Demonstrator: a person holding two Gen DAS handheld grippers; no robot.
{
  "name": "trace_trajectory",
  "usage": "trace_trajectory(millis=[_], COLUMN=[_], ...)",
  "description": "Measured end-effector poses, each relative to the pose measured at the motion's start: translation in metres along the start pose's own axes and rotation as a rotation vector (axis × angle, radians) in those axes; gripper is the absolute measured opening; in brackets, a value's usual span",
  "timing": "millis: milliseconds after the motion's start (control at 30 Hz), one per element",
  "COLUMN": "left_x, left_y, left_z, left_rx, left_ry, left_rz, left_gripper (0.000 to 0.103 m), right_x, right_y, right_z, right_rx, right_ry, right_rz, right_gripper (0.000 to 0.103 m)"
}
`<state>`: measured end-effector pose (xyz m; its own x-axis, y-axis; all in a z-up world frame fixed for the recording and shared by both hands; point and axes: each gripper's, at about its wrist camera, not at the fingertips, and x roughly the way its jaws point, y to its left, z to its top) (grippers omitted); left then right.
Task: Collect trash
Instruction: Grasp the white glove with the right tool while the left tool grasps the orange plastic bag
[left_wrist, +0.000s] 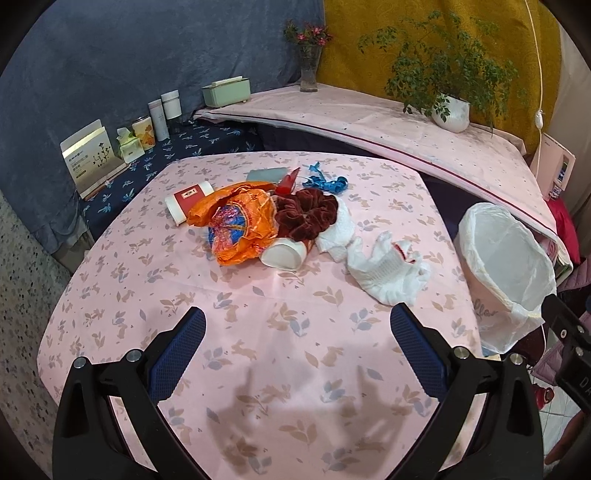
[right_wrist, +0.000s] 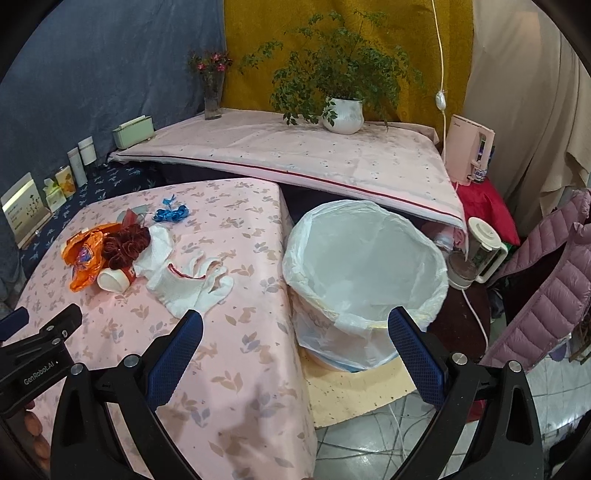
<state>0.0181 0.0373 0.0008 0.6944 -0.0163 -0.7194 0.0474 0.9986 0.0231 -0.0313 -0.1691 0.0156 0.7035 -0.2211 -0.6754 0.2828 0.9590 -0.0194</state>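
Left wrist view has my left gripper (left_wrist: 297, 325) held above the near part of the table (left_wrist: 258, 332), its blue pads (left_wrist: 181, 347) spread wide with nothing between them. Ahead of it, toward the far half of the pink leaf-print cloth, the trash lies in a loose heap: an orange wrapper (left_wrist: 236, 225) on the left, a dark red scrunchie (left_wrist: 306, 216) touching it on the right, a white cup (left_wrist: 284, 254) tipped on its side just in front of both, and a red-and-white box (left_wrist: 188, 199) behind the wrapper. A crumpled tissue (left_wrist: 336, 232) sits against the scrunchie, and a white glove (left_wrist: 388, 269) lies nearer to me, toward the table's right edge. Blue ribbon (left_wrist: 327, 182) curls at the back of the heap. Beside the table on the right stands the bin (left_wrist: 506, 273), lined with a white bag. Right wrist view shows my right gripper (right_wrist: 295, 332) also spread apart and holding nothing, poised over the table's right edge with the bin (right_wrist: 365, 266) just ahead of it; the glove (right_wrist: 188, 288) lies near its left finger, and the cup (right_wrist: 112, 280) and wrapper (right_wrist: 83, 254) farther left.
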Motion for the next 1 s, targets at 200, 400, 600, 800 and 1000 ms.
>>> trace_trajectory(millis=[200, 400, 600, 800, 1000], left_x=[0.021, 0.049, 0.075, 0.098, 0.124], left_y=[0.033, 0.070, 0.093, 0.111, 0.110], left_z=[0.010, 0.021, 0.031, 0.041, 0.048], left_rx=[-0.030, -0.092, -0.100, -0.144, -0.168], left_ry=[-0.004, 0.003, 0.021, 0.044, 0.086], left_rz=[-0.003, 0.021, 0.022, -0.010, -0.067], left_gripper=[0.096, 0.096, 0.096, 0.095, 0.088], right_x=[0.023, 0.058, 0.098, 0.133, 0.161], right_y=[0.029, 0.060, 0.093, 0.110, 0.116], right_z=[0.008, 0.012, 0.010, 0.006, 0.002], right_rx=[-0.017, -0.057, -0.115, -0.130, -0.092], right_ry=[-0.003, 0.030, 0.105, 0.183, 0.259], right_rz=[0.045, 0.064, 0.069, 0.095, 0.121], right_gripper=[0.095, 0.088, 0.081, 0.070, 0.046])
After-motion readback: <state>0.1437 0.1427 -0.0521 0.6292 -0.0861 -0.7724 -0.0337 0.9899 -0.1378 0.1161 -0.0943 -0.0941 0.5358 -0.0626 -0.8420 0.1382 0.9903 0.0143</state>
